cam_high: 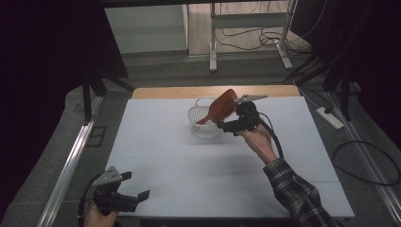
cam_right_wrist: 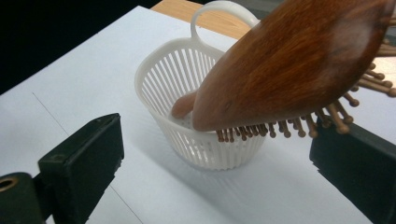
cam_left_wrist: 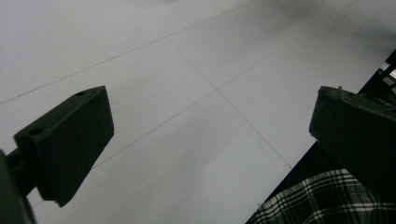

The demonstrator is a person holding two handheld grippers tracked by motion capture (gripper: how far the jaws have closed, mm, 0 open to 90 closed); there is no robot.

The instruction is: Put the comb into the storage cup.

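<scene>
1. While the right gripper (cam_right_wrist: 212, 154) hangs just near and right of the basket, its two black fingers (cam_right_wrist: 81, 163) stand wide apart and released; no pad presses on anything.
2. Between and above those fingers lies the wooden hairbrush (cam_right_wrist: 289, 65), its paddle head tilted, polished back upward, bristle pins pointing down toward the right finger.
3. Some pins at the brush's right end look to rest against the top of that finger; whether they truly touch I cannot tell.
4. Its handle end dips down into the white slatted basket (cam_right_wrist: 163, 77), so the brush leans across the rim with its head jutting out to the right.
5. That basket, with a loop handle on its far side, stands upright on the white bench (cam_high: 156, 142), toward the far middle of the sheet.
6. From the high view, the right gripper (cam_high: 236, 124) sits just right of the basket (cam_high: 197, 124), and the hairbrush (cam_high: 221, 106) slants up from it.
7. At the near left corner, the left gripper (cam_high: 135, 187) hovers over bare bench, well apart from the basket.
8. Its fingers (cam_left_wrist: 70, 140) are likewise spread and released, holding nothing.
9. A plaid sleeve (cam_high: 295, 194) covers the right forearm.
</scene>
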